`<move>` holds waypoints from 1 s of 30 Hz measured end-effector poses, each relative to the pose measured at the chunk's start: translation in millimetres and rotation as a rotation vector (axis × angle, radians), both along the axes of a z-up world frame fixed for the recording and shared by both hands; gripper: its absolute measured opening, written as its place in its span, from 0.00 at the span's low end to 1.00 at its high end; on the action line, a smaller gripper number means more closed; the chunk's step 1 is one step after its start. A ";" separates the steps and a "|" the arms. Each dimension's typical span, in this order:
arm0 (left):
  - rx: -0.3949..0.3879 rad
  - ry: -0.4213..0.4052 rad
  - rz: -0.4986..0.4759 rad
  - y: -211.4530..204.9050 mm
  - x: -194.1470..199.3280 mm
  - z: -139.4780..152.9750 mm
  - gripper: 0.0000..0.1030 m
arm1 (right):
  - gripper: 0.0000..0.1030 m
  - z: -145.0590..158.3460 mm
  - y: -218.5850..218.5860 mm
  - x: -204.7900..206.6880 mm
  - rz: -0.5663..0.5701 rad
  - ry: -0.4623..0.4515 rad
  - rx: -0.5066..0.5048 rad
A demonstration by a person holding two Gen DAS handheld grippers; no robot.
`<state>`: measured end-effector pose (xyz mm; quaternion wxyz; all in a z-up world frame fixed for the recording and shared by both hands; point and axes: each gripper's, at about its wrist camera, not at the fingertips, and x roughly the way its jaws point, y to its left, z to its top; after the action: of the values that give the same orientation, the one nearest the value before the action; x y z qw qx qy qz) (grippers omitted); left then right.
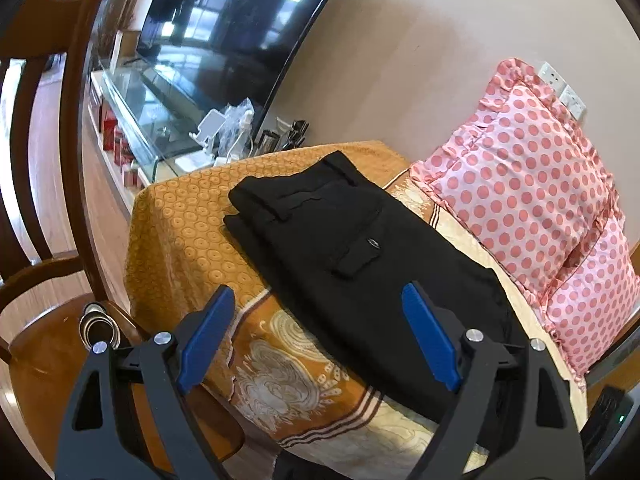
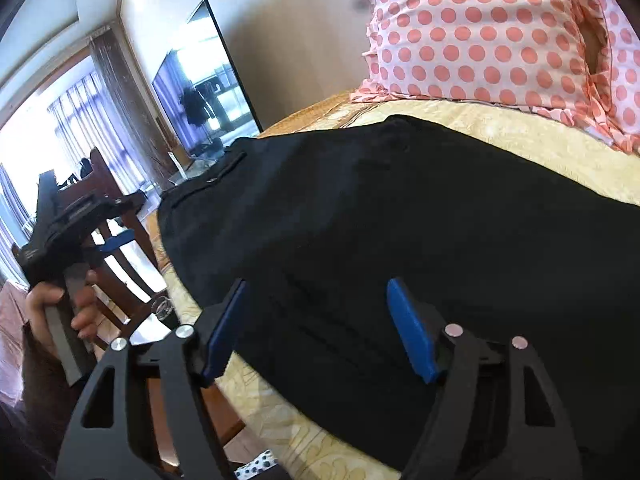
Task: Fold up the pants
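Observation:
Black pants [image 1: 352,252] lie folded lengthwise on a table with an orange and cream patterned cloth [image 1: 188,220], waistband at the far end, a flap pocket on top. My left gripper [image 1: 320,320] is open and empty, held above the near part of the pants. In the right wrist view the pants [image 2: 360,240] fill the middle; my right gripper [image 2: 316,320] is open and empty just over the fabric near the table's front edge. The left gripper [image 2: 116,240], held in a hand, shows at the left of that view.
A pink polka-dot pillow [image 1: 532,184] lies at the table's right side against the wall. A wooden chair [image 1: 44,208] stands left of the table. A large TV [image 1: 240,28] on a glass stand with small items sits behind.

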<state>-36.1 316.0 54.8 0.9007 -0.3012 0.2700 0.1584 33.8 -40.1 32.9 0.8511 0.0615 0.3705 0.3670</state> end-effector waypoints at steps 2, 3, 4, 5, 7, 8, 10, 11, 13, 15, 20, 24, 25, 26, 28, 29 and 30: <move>-0.027 0.017 0.003 8.0 4.8 -1.7 0.84 | 0.70 -3.0 -8.2 7.6 -0.023 0.023 0.013; -0.049 0.022 -0.003 13.0 8.6 -3.0 0.84 | 0.70 -5.1 -14.3 10.4 -0.026 0.032 0.025; -0.072 0.028 -0.011 16.2 12.1 -4.4 0.84 | 0.70 -4.5 -17.0 9.9 -0.025 0.036 0.033; -0.095 0.032 -0.017 19.4 14.7 -6.2 0.84 | 0.71 -3.9 -19.1 8.6 -0.028 0.038 0.034; -0.158 0.043 -0.024 27.1 21.1 -10.8 0.84 | 0.73 -4.5 -12.3 13.7 -0.023 0.037 0.030; -0.178 0.043 -0.027 28.9 22.5 -12.3 0.84 | 0.74 -4.3 -8.0 12.2 -0.022 0.036 0.029; -0.211 0.063 -0.021 34.1 28.1 -16.2 0.84 | 0.75 -4.7 -4.0 14.2 -0.020 0.031 0.025; -0.215 0.066 -0.021 35.4 29.2 -17.5 0.84 | 0.75 -5.0 -2.6 14.4 -0.019 0.028 0.023; -0.223 0.061 -0.022 37.8 31.8 -17.6 0.84 | 0.75 -4.3 -2.5 11.7 -0.018 0.026 0.024; -0.242 0.054 -0.024 41.0 35.0 -18.7 0.84 | 0.75 -4.8 -2.9 11.9 -0.017 0.025 0.027; -0.315 0.045 -0.029 49.2 45.0 -20.2 0.86 | 0.76 -4.9 -2.2 9.4 -0.017 0.011 0.026; -0.326 0.004 -0.044 41.4 41.3 -17.2 0.73 | 0.76 -4.6 -2.6 7.8 -0.013 0.002 0.031; -0.305 0.011 -0.037 40.0 41.8 -16.1 0.69 | 0.76 -4.7 -2.7 7.7 -0.014 0.002 0.033; -0.298 0.016 -0.027 39.2 42.7 -16.9 0.67 | 0.76 -4.7 -3.0 7.5 -0.013 0.001 0.034; -0.309 0.010 -0.011 40.1 44.3 -19.7 0.61 | 0.76 -4.8 -3.8 6.2 -0.011 -0.005 0.034; -0.308 0.011 -0.002 41.1 45.0 -20.8 0.55 | 0.76 -4.6 -4.7 5.3 -0.011 -0.007 0.036; -0.306 0.015 0.008 42.1 45.6 -22.1 0.49 | 0.76 -4.2 -6.0 4.8 -0.012 -0.008 0.039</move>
<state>9.5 358.1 32.7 0.8415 -0.4350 0.2967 0.1212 38.7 -46.0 28.7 0.8534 0.0786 0.3595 0.3693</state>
